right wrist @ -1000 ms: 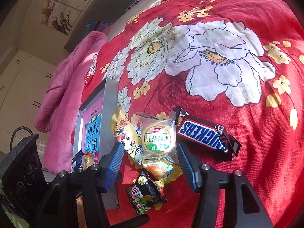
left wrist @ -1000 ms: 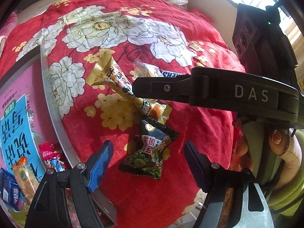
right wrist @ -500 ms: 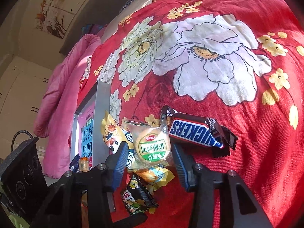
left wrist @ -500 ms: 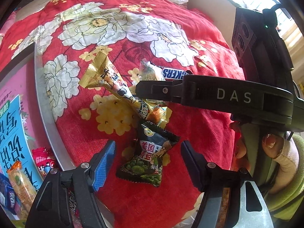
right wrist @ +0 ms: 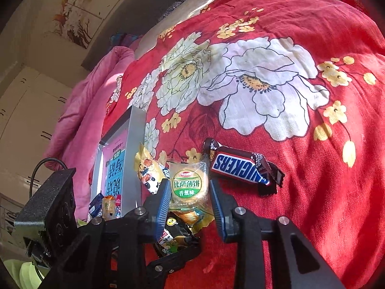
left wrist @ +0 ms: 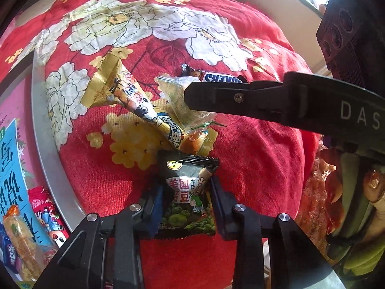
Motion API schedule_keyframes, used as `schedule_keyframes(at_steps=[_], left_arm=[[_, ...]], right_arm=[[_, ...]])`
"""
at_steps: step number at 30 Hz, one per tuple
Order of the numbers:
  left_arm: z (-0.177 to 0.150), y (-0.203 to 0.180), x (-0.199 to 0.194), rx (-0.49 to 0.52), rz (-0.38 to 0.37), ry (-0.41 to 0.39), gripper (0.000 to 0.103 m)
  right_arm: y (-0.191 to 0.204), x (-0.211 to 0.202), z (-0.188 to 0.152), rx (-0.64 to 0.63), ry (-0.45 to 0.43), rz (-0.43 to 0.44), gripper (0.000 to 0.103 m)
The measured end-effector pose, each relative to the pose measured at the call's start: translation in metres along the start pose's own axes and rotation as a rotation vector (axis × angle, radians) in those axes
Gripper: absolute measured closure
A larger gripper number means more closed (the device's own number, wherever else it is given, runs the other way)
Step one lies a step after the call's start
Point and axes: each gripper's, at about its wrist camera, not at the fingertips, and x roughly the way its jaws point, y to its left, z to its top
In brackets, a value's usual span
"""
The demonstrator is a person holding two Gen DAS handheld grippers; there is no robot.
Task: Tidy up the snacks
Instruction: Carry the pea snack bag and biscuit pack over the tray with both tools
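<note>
Under everything is the bed, its red floral quilt [right wrist: 300,156] soft and yielding, so anything I press on sinks a little rather than sitting firm. At about nine o'clock from the snack pile stands the grey box [left wrist: 45,159], its rim against the quilt, with a few packets already inside; I take that to be where the snacks go.

The pile itself lies in the middle of the quilt. Largest is the Snickers bar [right wrist: 237,168], at two o'clock from my right hand-held gripper [right wrist: 190,197]: firm, fairly heavy for its size, with a slick wrapper, best taken across its middle. The gold cone-shaped packet [left wrist: 127,96] lies at eleven o'clock from the pile's centre; it looks light and crinkly, and I would take it on its narrow body, not the flared end.

My right jaws have just been closing and now press both sides of the clear round biscuit pack [right wrist: 190,183]. It is light and likely brittle, so a gentle squeeze on the edges suits it.

My left hand-held gripper [left wrist: 185,204] has likewise just been closing, and its jaws now clamp the black green-pea packet [left wrist: 186,192] across its lower half. That one is soft, puffy and slippery.
</note>
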Motion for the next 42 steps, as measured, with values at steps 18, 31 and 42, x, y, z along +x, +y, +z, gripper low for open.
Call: schedule_keyframes(at_steps=[18, 31, 42], left_arm=[[-0.011, 0.018, -0.035, -0.09, -0.033, -0.071, 0.073], [-0.024, 0.044, -0.095, -0.179, -0.018, -0.192, 0.073], [-0.049, 0.084, -0.142, -0.286, 0.026, -0.289, 0.073]], right_arm=[[0.022, -0.001, -0.002, -0.1, -0.013, -0.046, 0.069], [0.06, -0.036, -0.006, -0.185, -0.072, -0.03, 0.069], [0.108, -0.042, -0.016, -0.262, -0.067, 0.033, 0.069]])
